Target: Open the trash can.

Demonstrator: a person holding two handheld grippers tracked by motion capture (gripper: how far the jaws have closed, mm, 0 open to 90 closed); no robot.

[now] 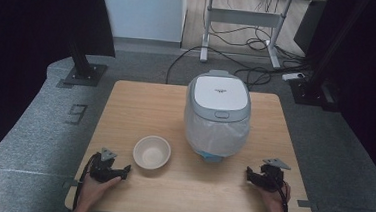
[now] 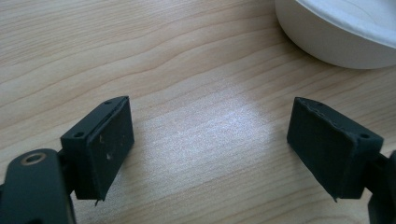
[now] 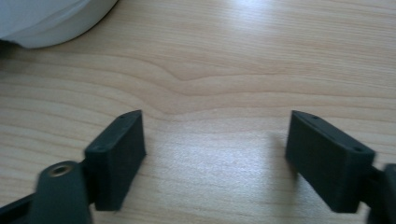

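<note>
A white and grey rice cooker point(image 1: 218, 113) with its lid down stands on the wooden table point(image 1: 141, 102), right of centre. An empty cream bowl point(image 1: 151, 152) sits to its front left; its rim point(image 2: 341, 32) appears at the top right of the left gripper view. My left gripper point(image 1: 127, 171) rests on the table at the front left, just left of the bowl, open with bare wood between its jaws point(image 2: 210, 140). My right gripper point(image 1: 247, 174) rests at the front right, open over bare wood point(image 3: 215, 154), with the cooker's base point(image 3: 51, 21) at the upper left.
Beyond the table lie grey floor, a black stand base point(image 1: 84, 73), cables point(image 1: 250, 42) and a white desk frame point(image 1: 244, 20). Dark curtains hang at both sides.
</note>
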